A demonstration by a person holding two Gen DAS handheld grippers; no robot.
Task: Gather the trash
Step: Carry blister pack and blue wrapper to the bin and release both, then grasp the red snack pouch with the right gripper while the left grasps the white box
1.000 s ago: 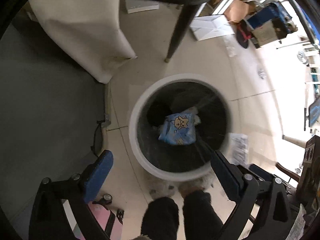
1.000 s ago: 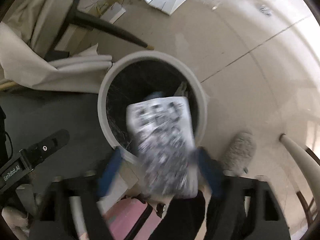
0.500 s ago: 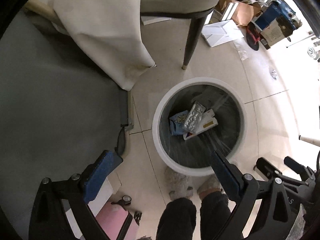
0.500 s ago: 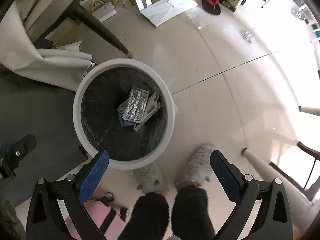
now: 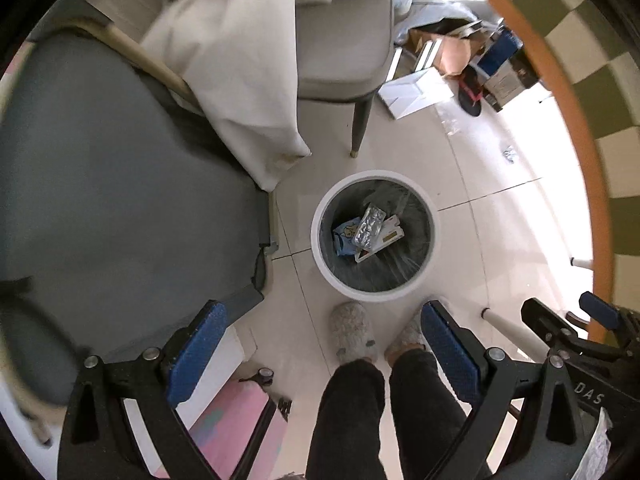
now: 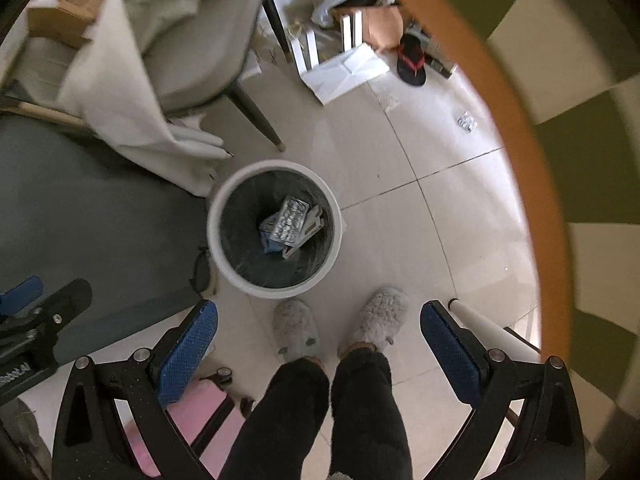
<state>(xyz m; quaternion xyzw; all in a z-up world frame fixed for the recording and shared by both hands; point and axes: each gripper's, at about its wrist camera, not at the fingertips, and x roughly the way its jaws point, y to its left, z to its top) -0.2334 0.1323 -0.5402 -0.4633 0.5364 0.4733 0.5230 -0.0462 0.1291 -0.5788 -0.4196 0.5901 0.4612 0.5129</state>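
Both tools — left tool (image 5: 320, 344) and right tool (image 6: 318, 338) — are held spread and empty above the bin (image 6: 224, 200); trash (image 6: 290, 224) is lodged inside. Risk: floor litter (image 6: 467, 122) near the surface edge could be overlooked.

We see a glossy tiled floor (image 6: 400, 248), a smooth white plastic bin (image 6: 216, 216), shiny foil blister pack (image 6: 290, 220) and fuzzy slippers (image 6: 380, 316).

Both wrist views face straight down from high; sharing bin (image 5: 320, 236).
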